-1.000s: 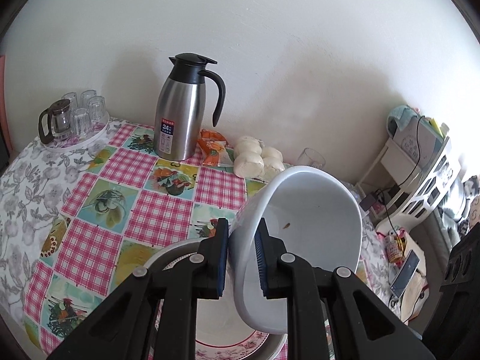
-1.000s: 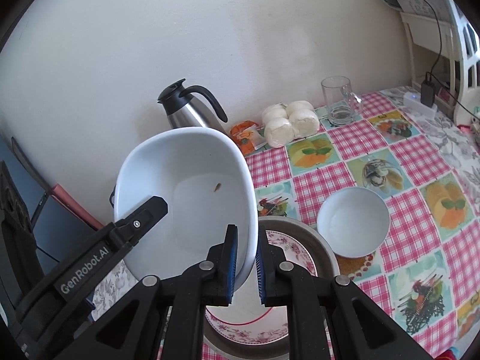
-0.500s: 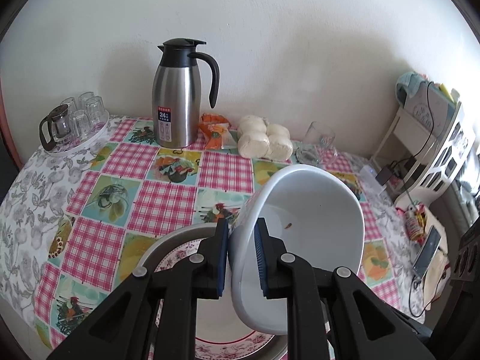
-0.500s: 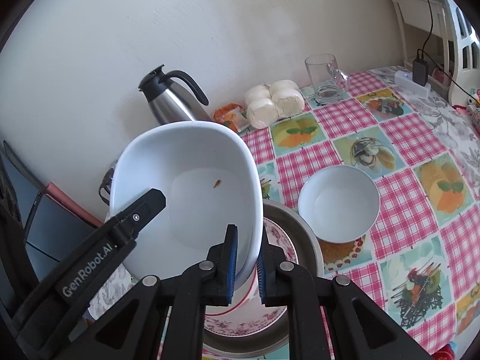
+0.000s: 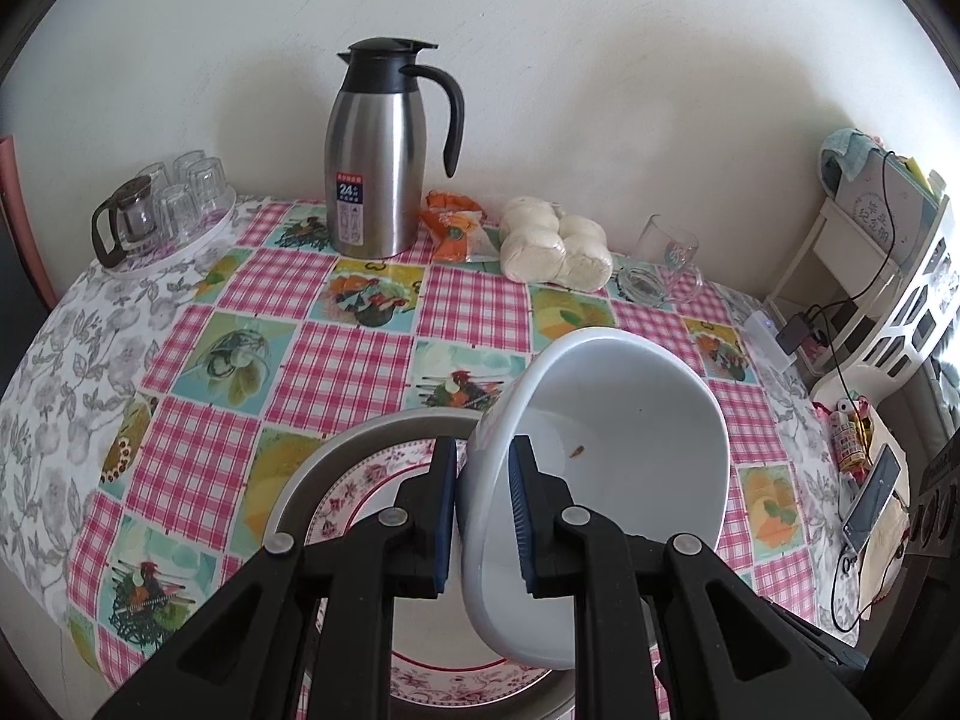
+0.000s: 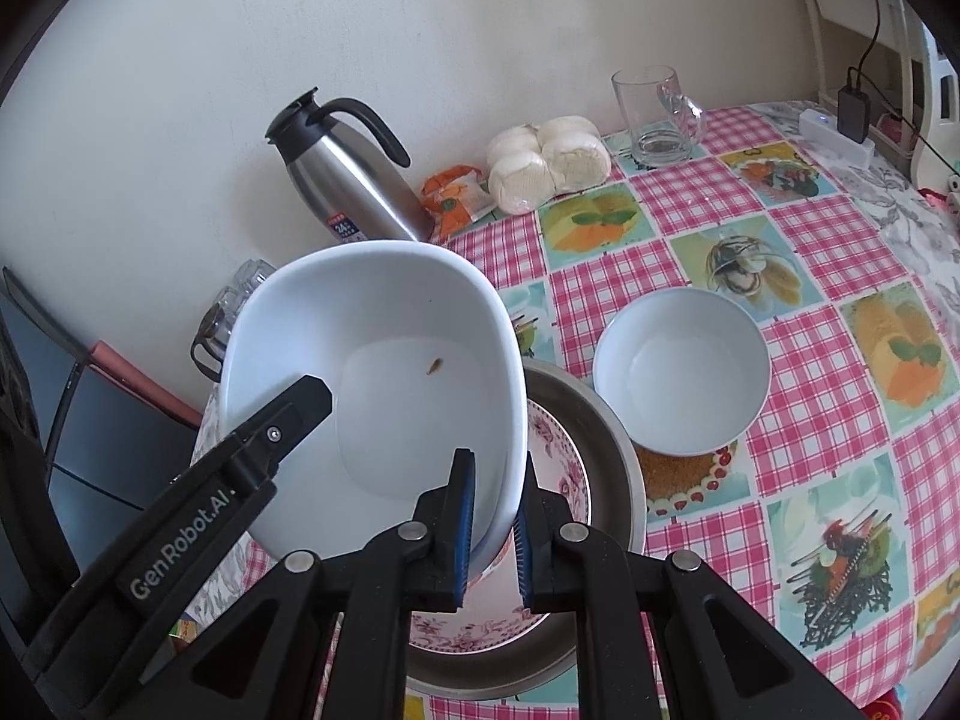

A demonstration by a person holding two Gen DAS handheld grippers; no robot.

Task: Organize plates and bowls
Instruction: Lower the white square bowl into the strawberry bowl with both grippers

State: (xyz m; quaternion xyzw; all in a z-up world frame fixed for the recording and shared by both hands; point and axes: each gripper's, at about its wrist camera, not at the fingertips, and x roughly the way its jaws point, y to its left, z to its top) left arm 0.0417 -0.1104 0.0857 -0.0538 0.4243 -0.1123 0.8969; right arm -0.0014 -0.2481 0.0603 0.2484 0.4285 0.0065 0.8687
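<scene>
You have the large white bowl pinched from 2 sides. Your left gripper is clamped on the rim nearest its camera, 1 blue pad inside the wall and 1 outside. Your right gripper is clamped the same way on the opposite rim, at about 5 o'clock of the bowl in its own view. In the right wrist view the left gripper's black finger reaches in over the bowl's rim at about 8 o'clock.

The bowl is tilted, its open side facing the right camera, and a small brown speck sits on its inner floor. It hangs above a floral-rimmed plate, which lies inside a wider metal dish on the checked tablecloth; you cannot tell from these views whether the bowl touches the plate.

A smaller white bowl stands upright on the cloth just beside the metal dish, at about 2 o'clock from it. Further back, at 12 o'clock in the left view, stand a steel jug, a bag of buns and a glass mug.
</scene>
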